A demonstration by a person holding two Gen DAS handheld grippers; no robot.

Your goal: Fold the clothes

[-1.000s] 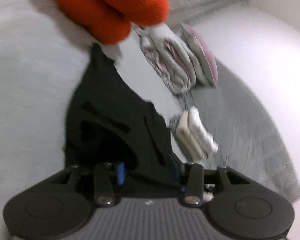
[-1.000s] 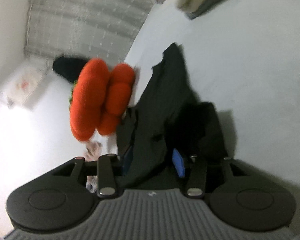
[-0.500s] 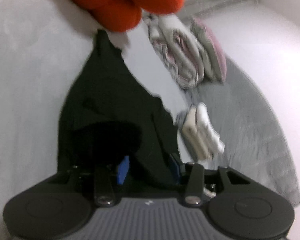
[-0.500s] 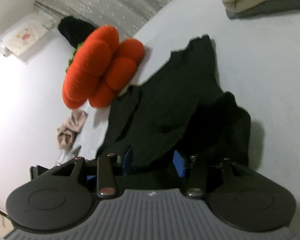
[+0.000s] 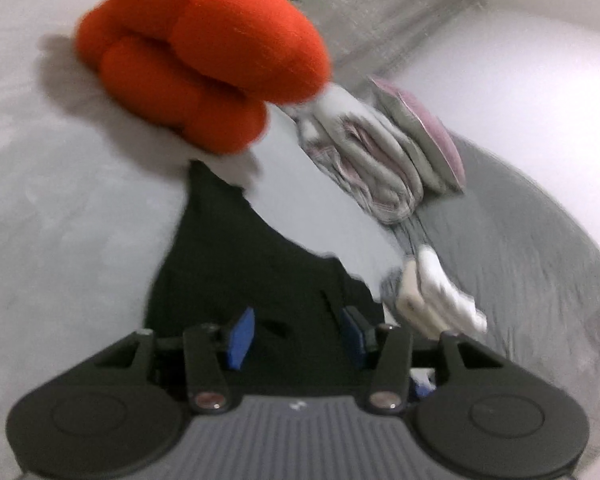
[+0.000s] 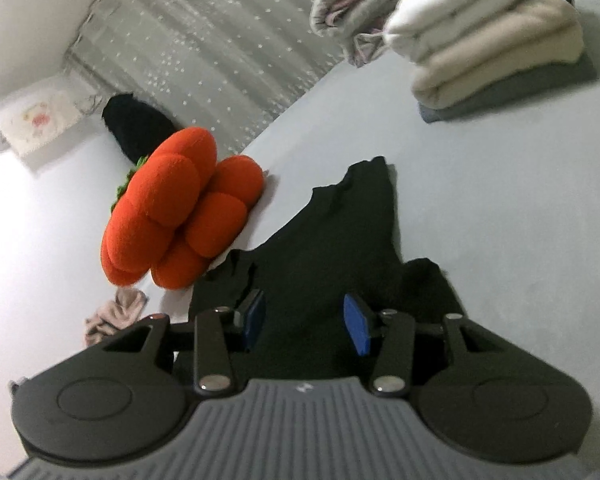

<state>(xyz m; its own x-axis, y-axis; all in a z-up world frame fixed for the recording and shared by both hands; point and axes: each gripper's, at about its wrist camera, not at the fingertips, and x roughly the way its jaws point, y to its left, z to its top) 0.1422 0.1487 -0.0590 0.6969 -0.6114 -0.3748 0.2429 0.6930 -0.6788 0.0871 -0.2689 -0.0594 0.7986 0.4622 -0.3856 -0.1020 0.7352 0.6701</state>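
Your left gripper (image 5: pixel 296 336) and right gripper (image 6: pixel 306 322) both stand with jaws spread wide over the black garment (image 6: pixel 332 240), gripping nothing, the cloth lying loose between the pads. It lies rumpled on the grey bed (image 6: pixel 500 200), one edge beside the orange plush (image 6: pixel 172 216). The folded stack (image 6: pixel 496 56) sits well apart, probably so this piece has room.

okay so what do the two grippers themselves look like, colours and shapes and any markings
Both look alike. The left gripper and right gripper each have a grey ribbed body with a small pale logo, flanked by two rounded black housings with circular discs. Black link arms with silver pivot screws carry the fingers, which have blue pads. No cables, hands or sleeves show.
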